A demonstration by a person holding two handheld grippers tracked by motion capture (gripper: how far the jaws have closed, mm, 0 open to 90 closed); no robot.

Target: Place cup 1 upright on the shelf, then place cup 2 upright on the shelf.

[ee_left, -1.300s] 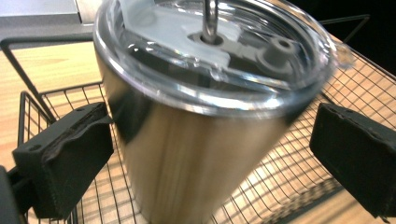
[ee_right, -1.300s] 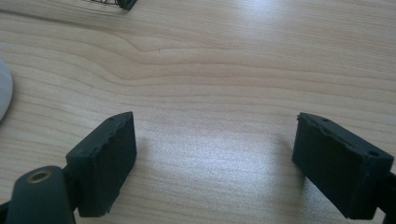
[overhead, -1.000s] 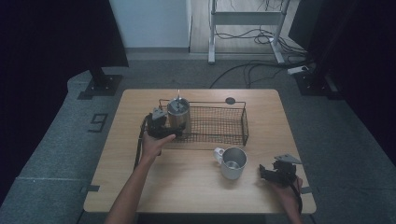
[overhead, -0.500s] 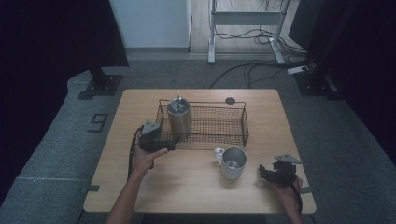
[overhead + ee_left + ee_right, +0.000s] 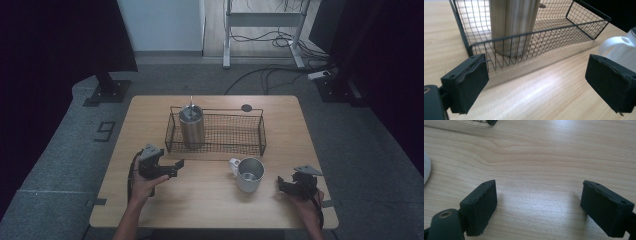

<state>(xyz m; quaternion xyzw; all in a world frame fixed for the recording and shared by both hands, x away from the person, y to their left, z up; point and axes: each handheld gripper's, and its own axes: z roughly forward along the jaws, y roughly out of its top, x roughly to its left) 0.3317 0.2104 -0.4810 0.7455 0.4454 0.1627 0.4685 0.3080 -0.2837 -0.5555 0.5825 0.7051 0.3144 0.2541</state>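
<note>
A steel tumbler (image 5: 192, 126) with a lid stands upright in the left end of a black wire basket (image 5: 215, 150). My left gripper (image 5: 176, 167) hovers over the table in front of the basket's left corner, apart from it. Its jaws have just been closing, but they still stand open with nothing between them. In the left gripper view (image 5: 536, 82) the tumbler (image 5: 511, 25) rises behind the basket's mesh (image 5: 544, 42). A metal mug (image 5: 248, 174) sits on the table in front of the basket. My right gripper (image 5: 283, 184) rests open to the right of the mug, over bare wood (image 5: 539, 207).
The wooden table (image 5: 210, 205) has its front edge just below both hands. A small black disc (image 5: 246, 107) lies behind the basket. The mug's white edge (image 5: 621, 47) shows past the left gripper's right jaw. Dark stands and cables are on the floor beyond.
My left gripper has drawn back from the tumbler toward the front left of the table and sunk a little. The tumbler stays upright in the basket. The right gripper has not moved.
</note>
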